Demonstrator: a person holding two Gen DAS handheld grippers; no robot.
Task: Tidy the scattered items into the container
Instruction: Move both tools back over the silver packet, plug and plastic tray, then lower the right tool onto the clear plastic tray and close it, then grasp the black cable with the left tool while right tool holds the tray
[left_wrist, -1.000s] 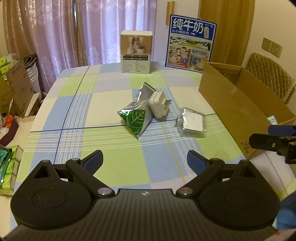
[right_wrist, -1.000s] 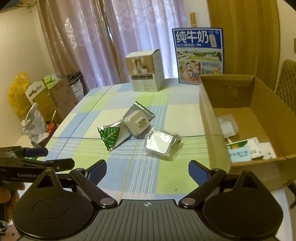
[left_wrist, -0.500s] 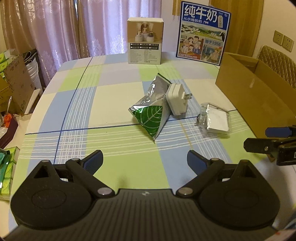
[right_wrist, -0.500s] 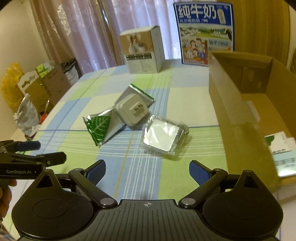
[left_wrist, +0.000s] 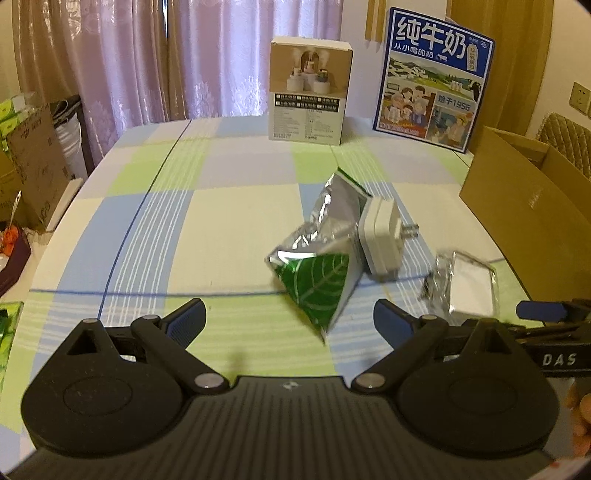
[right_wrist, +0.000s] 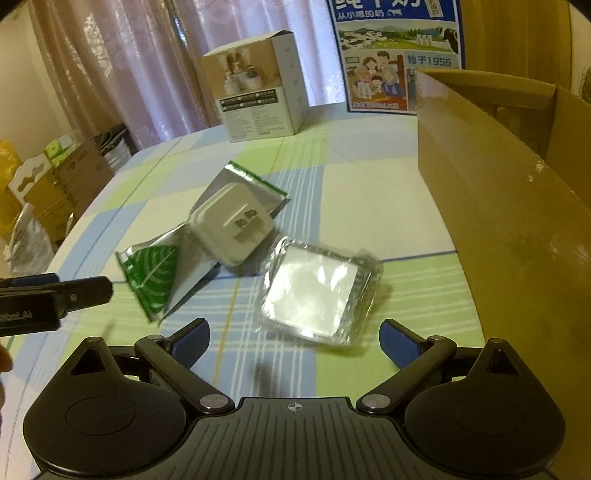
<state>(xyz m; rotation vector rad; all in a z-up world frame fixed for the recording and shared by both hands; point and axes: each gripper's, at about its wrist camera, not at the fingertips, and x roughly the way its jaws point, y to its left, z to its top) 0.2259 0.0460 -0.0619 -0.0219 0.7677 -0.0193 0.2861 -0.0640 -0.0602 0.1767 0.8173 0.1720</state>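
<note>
Both my tongs are spread wide, holding nothing. My right gripper (right_wrist: 293, 341) is lined up on the clear-wrapped square packet (right_wrist: 318, 291) mid-table, near the cardboard box (right_wrist: 498, 206) along the right edge. I'd come in low, pinch its flat sides, not the crinkly wrap. My left gripper (left_wrist: 290, 319) faces the foil pouch (left_wrist: 317, 284).

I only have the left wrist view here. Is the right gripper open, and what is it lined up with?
Observer: The right wrist view shows the right gripper with its jaws spread wide and nothing in them.
Operator: What's ahead of it?
Observer: The plastic-wrapped white square lies flat just ahead, roughly centred between the jaws.
Operator: Does the white charger sit beside the foil pouch?
Observer: No, from the right wrist it lies on top of the pouch, prongs facing the camera.
</note>
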